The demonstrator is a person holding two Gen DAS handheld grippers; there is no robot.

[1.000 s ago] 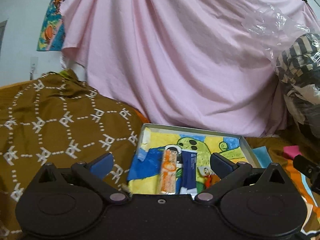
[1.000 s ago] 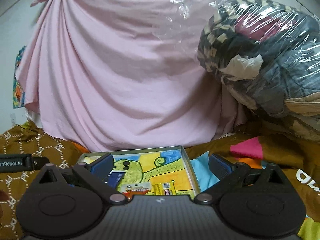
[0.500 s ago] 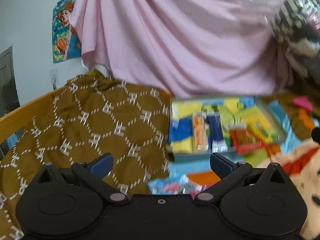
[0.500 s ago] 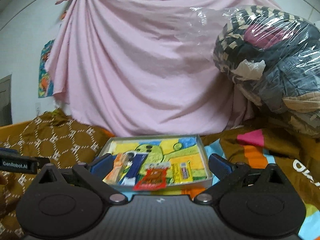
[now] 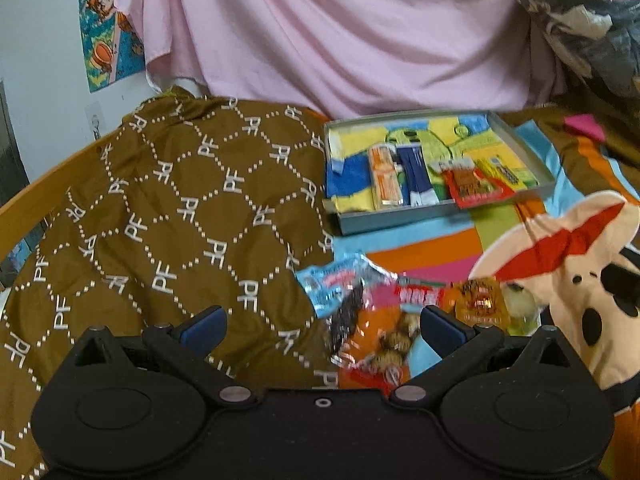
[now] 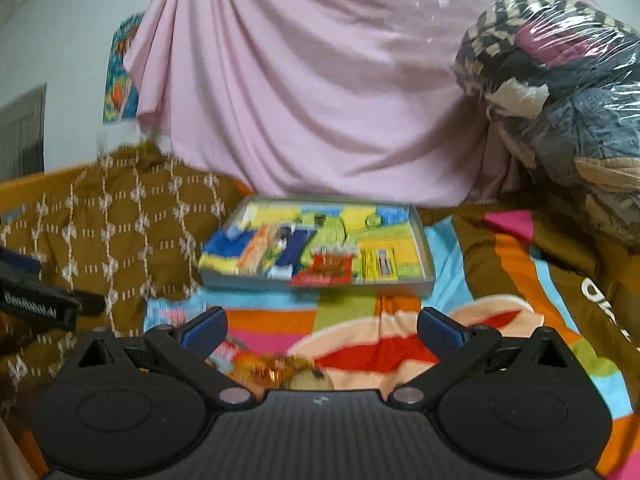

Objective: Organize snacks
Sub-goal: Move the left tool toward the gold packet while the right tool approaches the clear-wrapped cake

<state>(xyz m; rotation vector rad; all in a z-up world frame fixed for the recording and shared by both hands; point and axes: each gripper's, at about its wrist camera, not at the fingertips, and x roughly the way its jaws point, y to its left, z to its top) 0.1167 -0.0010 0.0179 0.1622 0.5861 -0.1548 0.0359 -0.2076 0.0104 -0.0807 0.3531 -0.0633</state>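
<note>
Grey shallow tray [image 5: 400, 222] with a cartoon-printed liner, lying on a striped multicolour bedspread [image 5: 424, 250] at mid-distance in both wrist views. Contents, left to right in the left wrist view: orange snack bar [image 5: 385, 178], dark blue bar [image 5: 416, 176], red packet [image 5: 470, 186] overhanging the near rim, yellow packet [image 5: 506, 170] at the right end. The same tray [image 6: 316, 283] shows blurred in the right wrist view.

Loose snacks on the bedspread, nearer than the tray and well apart from it: light blue wrapper [image 5: 332, 284], crinkled foil packet with round biscuits printed on it [image 5: 380, 344], red-lettered packet [image 5: 418, 294], small orange sachet [image 5: 480, 300]. All lie clustered, edges touching or overlapping; print too blurred to read.

Left gripper [image 5: 322, 326]: jaws spread wide, holding nothing, hovering with the foil packet between and below the blue fingertips [image 5: 204, 324].

Right gripper [image 6: 320, 328]: jaws spread wide, holding nothing, above the bedspread and a blurred orange sachet [image 6: 268, 368].

Surroundings: brown quilt with white "PF" pattern [image 5: 160, 232] bunched left of the tray, its edge just beside the light blue wrapper; pink draped sheet [image 5: 340, 32] behind; plastic-wrapped bundle of clothes [image 6: 560, 92] at right rear; cartoon poster [image 5: 108, 24] on the wall; cream and red cartoon figure printed on the bedspread [image 5: 560, 264] at right.
</note>
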